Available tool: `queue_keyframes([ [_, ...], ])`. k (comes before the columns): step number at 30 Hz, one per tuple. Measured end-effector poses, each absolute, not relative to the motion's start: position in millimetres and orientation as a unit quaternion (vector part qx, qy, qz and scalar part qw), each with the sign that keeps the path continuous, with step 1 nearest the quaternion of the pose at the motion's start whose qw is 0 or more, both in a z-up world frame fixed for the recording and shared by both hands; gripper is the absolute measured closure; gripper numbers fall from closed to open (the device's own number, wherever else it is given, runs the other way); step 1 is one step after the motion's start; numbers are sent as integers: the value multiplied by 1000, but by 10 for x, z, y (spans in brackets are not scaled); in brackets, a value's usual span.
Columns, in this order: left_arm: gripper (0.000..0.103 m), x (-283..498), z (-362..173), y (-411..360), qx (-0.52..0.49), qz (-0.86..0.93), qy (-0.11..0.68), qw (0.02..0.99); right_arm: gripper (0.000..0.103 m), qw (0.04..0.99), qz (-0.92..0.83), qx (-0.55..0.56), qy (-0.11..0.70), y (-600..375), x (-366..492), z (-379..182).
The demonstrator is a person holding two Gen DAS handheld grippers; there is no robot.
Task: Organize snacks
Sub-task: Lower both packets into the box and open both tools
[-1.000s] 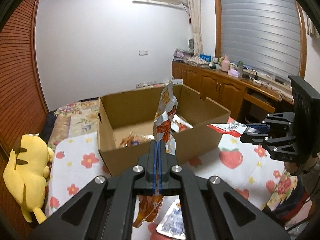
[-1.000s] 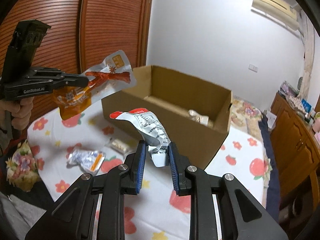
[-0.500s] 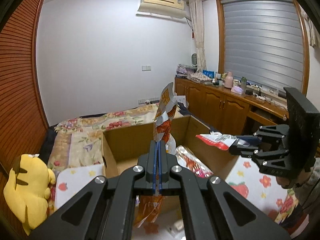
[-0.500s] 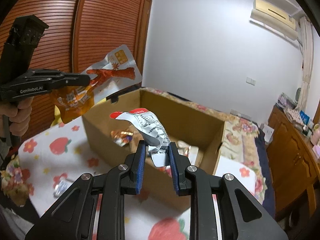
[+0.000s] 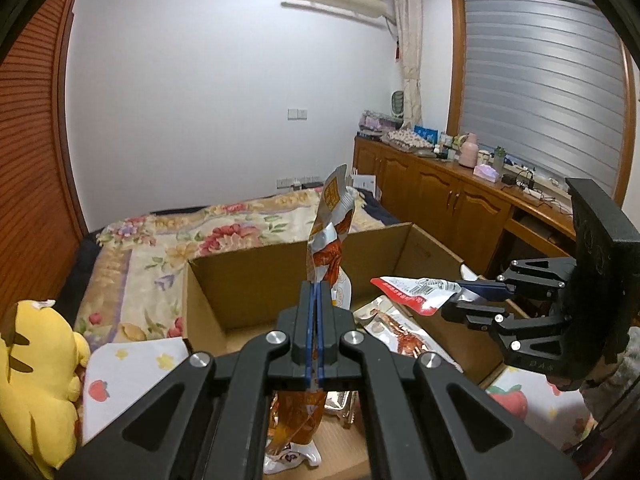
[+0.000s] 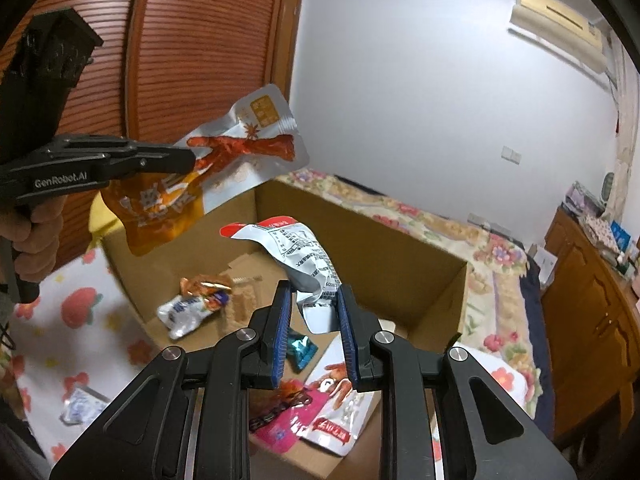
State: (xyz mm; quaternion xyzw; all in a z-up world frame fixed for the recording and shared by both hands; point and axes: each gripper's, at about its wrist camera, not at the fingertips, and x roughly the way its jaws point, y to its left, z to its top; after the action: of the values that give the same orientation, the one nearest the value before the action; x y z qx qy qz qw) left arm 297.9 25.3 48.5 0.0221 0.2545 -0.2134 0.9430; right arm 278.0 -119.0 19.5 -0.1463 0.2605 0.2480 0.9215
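The left tongs [image 5: 315, 292] are clamped tight on an orange and silver snack pouch [image 5: 329, 236], which stands upright above the pads and hangs down below them too. In the right wrist view the same pouch [image 6: 224, 168] juts out sideways from the left tongs [image 6: 188, 158], held above the near left corner of the cardboard box [image 6: 380, 240]; a hand [image 6: 34, 240] grips the handle.

The right tongs [image 6: 313, 312] stand narrow, pinching the crumpled lower end of a silver and red snack packet [image 6: 296, 256] between the blue pads. The packet curls up and to the left over the open box. From the left wrist view, the right tongs [image 5: 460, 302] hold that packet [image 5: 416, 290] level above the box's right side.

Inside the box [image 5: 248, 280] lie several snacks: a white and pink pouch [image 6: 340, 408], a small teal wrapper [image 6: 302, 350], a silver sachet [image 6: 184, 314] and a gold wrapper [image 6: 200, 285]. The box sits on a table with a strawberry-print cloth [image 6: 80, 308], where another small silver sachet [image 6: 80, 408] lies. A yellow plush toy [image 5: 36, 380] sits to the left, and a bed with a floral cover [image 5: 160, 248] lies behind the box.
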Motion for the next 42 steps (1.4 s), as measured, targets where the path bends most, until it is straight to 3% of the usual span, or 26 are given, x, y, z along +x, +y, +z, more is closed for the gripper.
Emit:
queue_keyframes([
  [13,103,3171,189,46,30,-208,297,931,82,909,246,-134,308,-1143,3021,-83],
  [42,100,3011,184,99,35,-195,305,931,80,903,243,-108,339,-1192,3058,-112],
])
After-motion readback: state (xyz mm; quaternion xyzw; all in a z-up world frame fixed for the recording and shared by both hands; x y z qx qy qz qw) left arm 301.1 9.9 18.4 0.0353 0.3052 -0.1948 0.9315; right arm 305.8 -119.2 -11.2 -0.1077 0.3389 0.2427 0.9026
